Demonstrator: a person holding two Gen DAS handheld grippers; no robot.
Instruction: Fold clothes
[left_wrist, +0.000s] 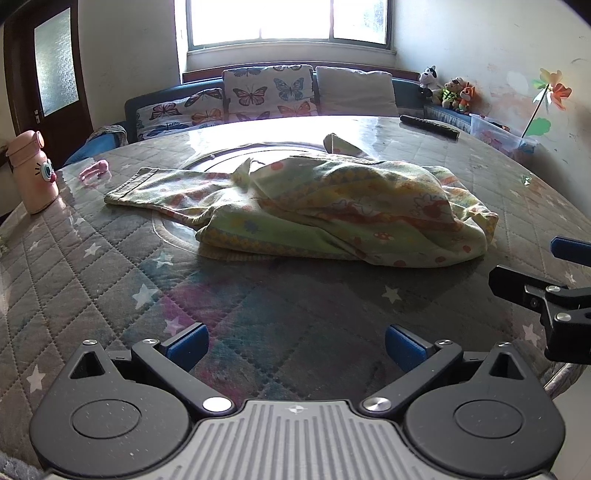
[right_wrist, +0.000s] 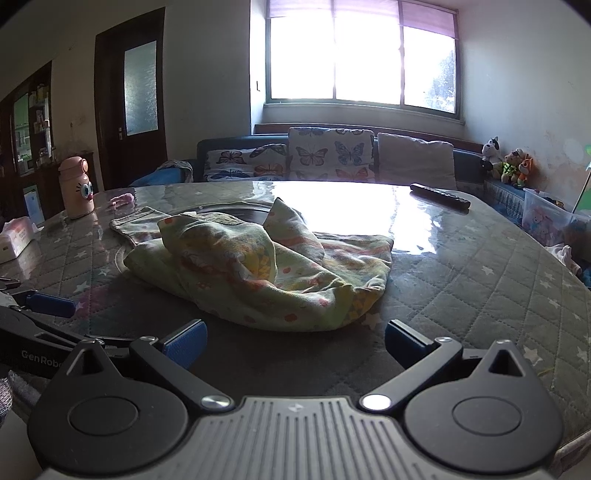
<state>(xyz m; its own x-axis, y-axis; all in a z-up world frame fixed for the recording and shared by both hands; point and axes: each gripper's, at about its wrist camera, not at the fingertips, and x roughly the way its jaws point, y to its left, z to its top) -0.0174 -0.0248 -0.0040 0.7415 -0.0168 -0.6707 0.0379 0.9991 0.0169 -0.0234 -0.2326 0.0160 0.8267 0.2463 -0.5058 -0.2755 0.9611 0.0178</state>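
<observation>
One rumpled, pastel-printed garment (left_wrist: 317, 206) lies heaped mid-table (left_wrist: 110, 280); both my left gripper (left_wrist: 295, 347) and right gripper (right_wrist: 295, 343) gape empty before it. Only my right view shows a tissue box (right_wrist: 14, 238).

Window (left_wrist: 288, 20) blown out, backlit; strong glare on table (left_wrist: 92, 280); fisheye warp + dark corners.

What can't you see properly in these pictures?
- Patterned garment: crumpled in both views; its own folds hide its shape.
- Outside the window: washed out by glare, both views.
- Right tongs: cut off by the left view's edge.
- White box: cut off, label too small.
</observation>
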